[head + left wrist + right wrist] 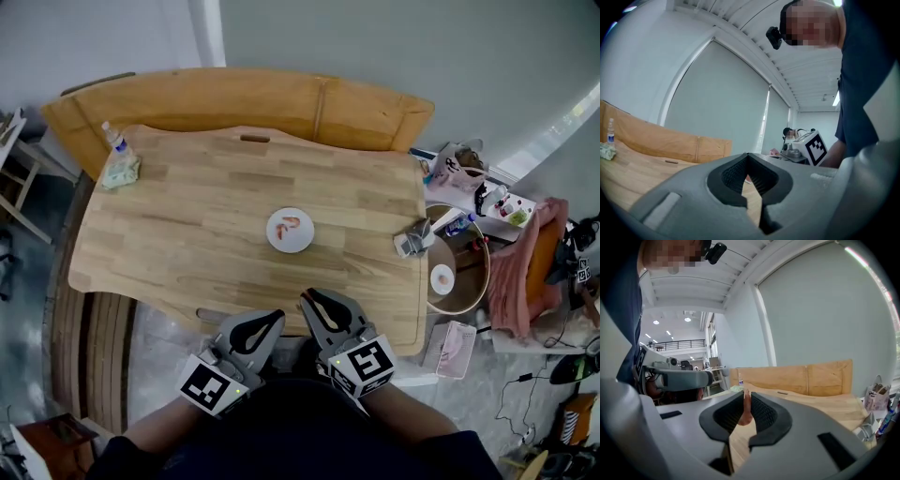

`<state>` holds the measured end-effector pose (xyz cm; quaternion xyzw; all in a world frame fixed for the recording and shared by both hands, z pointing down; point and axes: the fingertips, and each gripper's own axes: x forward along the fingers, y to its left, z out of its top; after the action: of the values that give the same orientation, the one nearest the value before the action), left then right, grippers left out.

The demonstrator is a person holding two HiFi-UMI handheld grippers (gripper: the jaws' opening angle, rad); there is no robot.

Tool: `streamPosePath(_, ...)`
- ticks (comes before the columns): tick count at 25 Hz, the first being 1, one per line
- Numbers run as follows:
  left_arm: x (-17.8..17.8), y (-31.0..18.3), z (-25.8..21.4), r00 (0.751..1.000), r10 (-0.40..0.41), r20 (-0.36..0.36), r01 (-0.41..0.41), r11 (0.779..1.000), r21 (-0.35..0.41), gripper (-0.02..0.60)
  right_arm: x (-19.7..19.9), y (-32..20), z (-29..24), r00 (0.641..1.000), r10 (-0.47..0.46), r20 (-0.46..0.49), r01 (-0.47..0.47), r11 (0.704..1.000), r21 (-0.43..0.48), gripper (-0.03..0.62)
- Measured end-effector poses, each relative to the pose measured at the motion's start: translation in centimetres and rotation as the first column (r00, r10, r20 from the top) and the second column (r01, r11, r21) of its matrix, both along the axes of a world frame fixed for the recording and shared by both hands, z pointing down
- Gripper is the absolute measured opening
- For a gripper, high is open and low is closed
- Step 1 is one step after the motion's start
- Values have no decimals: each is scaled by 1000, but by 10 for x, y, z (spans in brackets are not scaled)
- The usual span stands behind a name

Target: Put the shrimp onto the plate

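A white plate (pixel 275 236) lies mid-table with an orange shrimp (pixel 292 225) on it. Both grippers hover at the table's near edge, short of the plate. My right gripper (pixel 307 295) (pixel 745 397) is shut on a second pink-orange shrimp (pixel 745 409), which stands upright between the dark pads and pokes just above them. Beside it, my left gripper (pixel 278 317) (pixel 747 157) has its jaw tips together and nothing held. Through its narrow gap only the wooden tabletop and a pale speck far off are visible.
A water bottle (pixel 112 138) and a crumpled cloth (pixel 123 172) sit at the far left corner of the wooden table (pixel 187 225). A small silvery packet (pixel 413 238) lies near the right edge. A wooden bench (pixel 234 94) runs behind; a round stool (pixel 459 272) and bags crowd the right.
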<state>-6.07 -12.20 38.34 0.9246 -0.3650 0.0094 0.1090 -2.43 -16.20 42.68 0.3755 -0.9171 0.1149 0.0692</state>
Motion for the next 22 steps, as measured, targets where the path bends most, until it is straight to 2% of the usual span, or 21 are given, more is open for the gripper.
streamPosePath(12, -4, -25, 0, 998, -69, 13, 69, 998, -6, 3, -6, -63, 56, 995, -47, -86, 41, 997, -73, 55)
streamPosePath(22, -16, -36, 7, 993, -116, 23, 117, 993, -27, 3, -13, -121, 131, 975, -52, -218, 22, 990, -138, 55)
